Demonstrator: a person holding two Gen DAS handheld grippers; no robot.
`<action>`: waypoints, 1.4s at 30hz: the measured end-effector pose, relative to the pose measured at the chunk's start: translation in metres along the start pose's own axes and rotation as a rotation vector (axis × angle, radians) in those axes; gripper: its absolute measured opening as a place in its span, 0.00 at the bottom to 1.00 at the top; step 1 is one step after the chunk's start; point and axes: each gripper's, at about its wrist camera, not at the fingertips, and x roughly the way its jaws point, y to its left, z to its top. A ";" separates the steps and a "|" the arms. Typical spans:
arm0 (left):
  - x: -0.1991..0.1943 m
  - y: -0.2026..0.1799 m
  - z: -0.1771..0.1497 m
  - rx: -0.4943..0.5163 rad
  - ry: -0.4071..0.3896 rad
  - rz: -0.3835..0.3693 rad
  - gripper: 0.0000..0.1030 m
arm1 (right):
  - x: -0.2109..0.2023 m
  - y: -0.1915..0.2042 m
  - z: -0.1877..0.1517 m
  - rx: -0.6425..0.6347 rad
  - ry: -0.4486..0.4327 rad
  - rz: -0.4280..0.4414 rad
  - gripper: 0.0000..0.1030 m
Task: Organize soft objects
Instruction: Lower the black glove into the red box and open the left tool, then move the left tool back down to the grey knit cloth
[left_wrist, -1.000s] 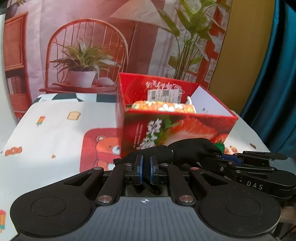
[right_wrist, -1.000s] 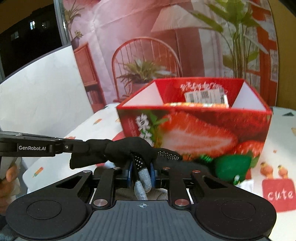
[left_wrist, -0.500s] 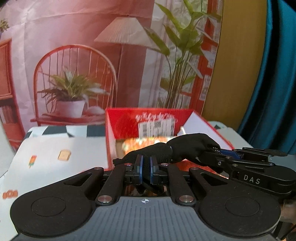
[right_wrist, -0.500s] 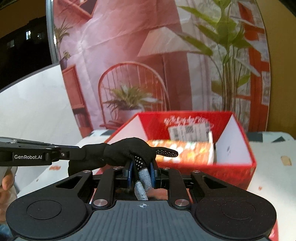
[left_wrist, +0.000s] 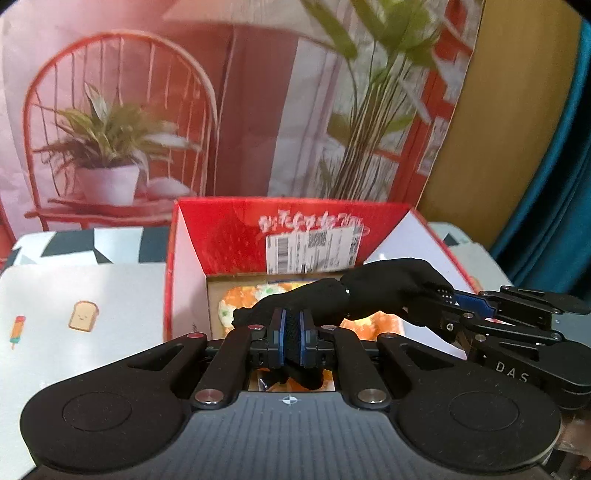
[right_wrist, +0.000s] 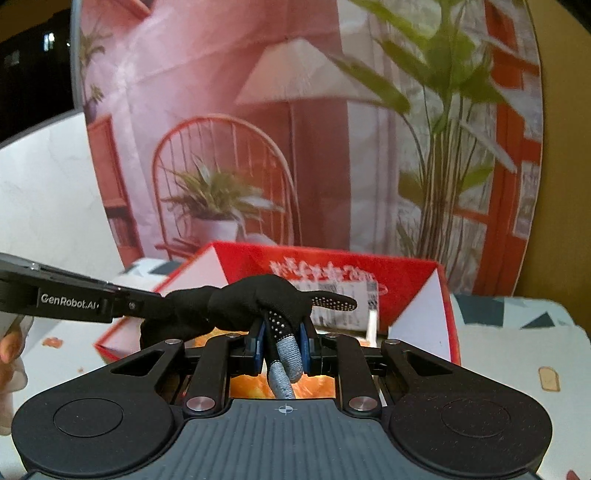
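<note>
Printed backdrop of a chair and plants stands behind a patterned table cover (left_wrist: 92, 280). Black glove (left_wrist: 384, 288) hangs stretched over the open red strawberry box (left_wrist: 229, 236), above an orange plush item (left_wrist: 240, 299) already on its floor. Left gripper (left_wrist: 291, 338) pinches one end of the glove, jaws pressed together on the fabric; right gripper (right_wrist: 282, 341) pinches the finger end, grey fingertips dangling below. Judgement: placing step. Lower both ends together inside the walls, keep the glove clear of the rim, release only once fabric rests on the plush.
</note>
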 end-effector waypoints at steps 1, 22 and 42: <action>0.006 -0.001 0.000 0.004 0.016 0.002 0.08 | 0.005 -0.003 -0.001 0.007 0.016 -0.002 0.17; -0.009 -0.004 -0.010 0.049 0.000 0.064 0.33 | -0.013 -0.029 -0.030 0.111 -0.010 -0.100 0.30; -0.078 0.023 -0.132 -0.122 -0.031 0.086 0.34 | -0.089 0.023 -0.117 0.118 -0.034 -0.059 0.33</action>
